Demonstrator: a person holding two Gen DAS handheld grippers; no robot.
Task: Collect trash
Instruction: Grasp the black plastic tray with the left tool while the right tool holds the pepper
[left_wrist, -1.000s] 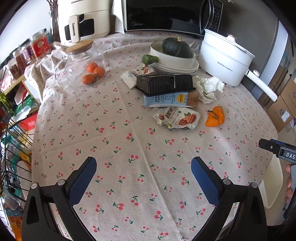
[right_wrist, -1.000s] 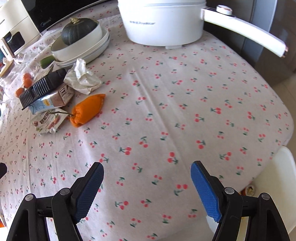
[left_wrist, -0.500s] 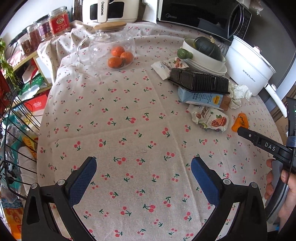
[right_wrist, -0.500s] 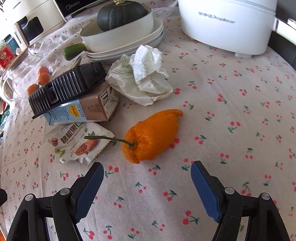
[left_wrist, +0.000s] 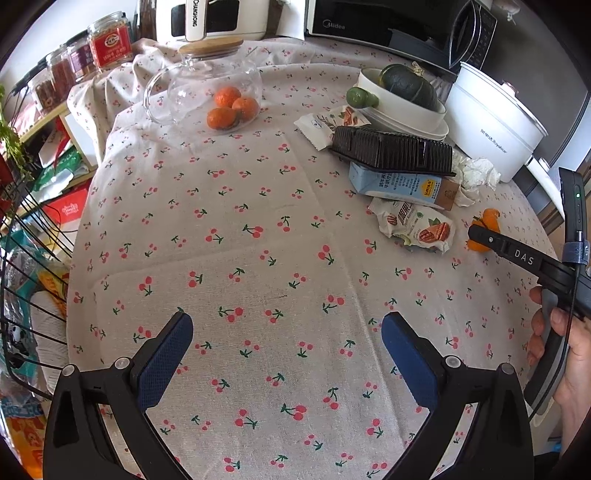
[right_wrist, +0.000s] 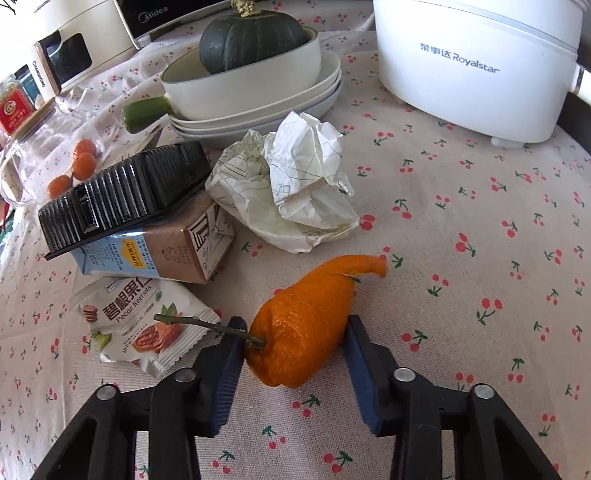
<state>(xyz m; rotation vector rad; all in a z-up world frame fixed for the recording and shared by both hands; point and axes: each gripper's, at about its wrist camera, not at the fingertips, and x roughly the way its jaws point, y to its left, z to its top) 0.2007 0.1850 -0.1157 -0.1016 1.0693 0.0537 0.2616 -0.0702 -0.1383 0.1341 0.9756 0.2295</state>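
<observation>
An orange peel (right_wrist: 306, 325) with a green stem lies on the cherry-print tablecloth (right_wrist: 480, 229). My right gripper (right_wrist: 295, 326) straddles it, jaws closing, and both blue pads meet the peel's sides. Just left of it lies a pecan snack wrapper (right_wrist: 144, 325). Behind are a milk carton (right_wrist: 155, 254) under a black plastic tray (right_wrist: 122, 199), and crumpled paper (right_wrist: 291, 184). In the left wrist view my left gripper (left_wrist: 286, 332) hangs open over bare cloth. The same pile sits far to its right: wrapper (left_wrist: 413, 225), carton (left_wrist: 402, 184), tray (left_wrist: 391, 149), peel (left_wrist: 487, 221).
A white electric pot (right_wrist: 472, 62) and a bowl holding a green squash (right_wrist: 251, 40) on stacked plates stand behind the trash. A glass jar of tangerines (left_wrist: 210, 88), a microwave (left_wrist: 388, 26) and a wire basket (left_wrist: 22, 258) ring the table. A hand (left_wrist: 569, 350) holds the right tool.
My right gripper came forward and down to the orange peel, and its jaws drew in from wide open to the peel's sides. The left gripper swung left earlier, then stayed put.
</observation>
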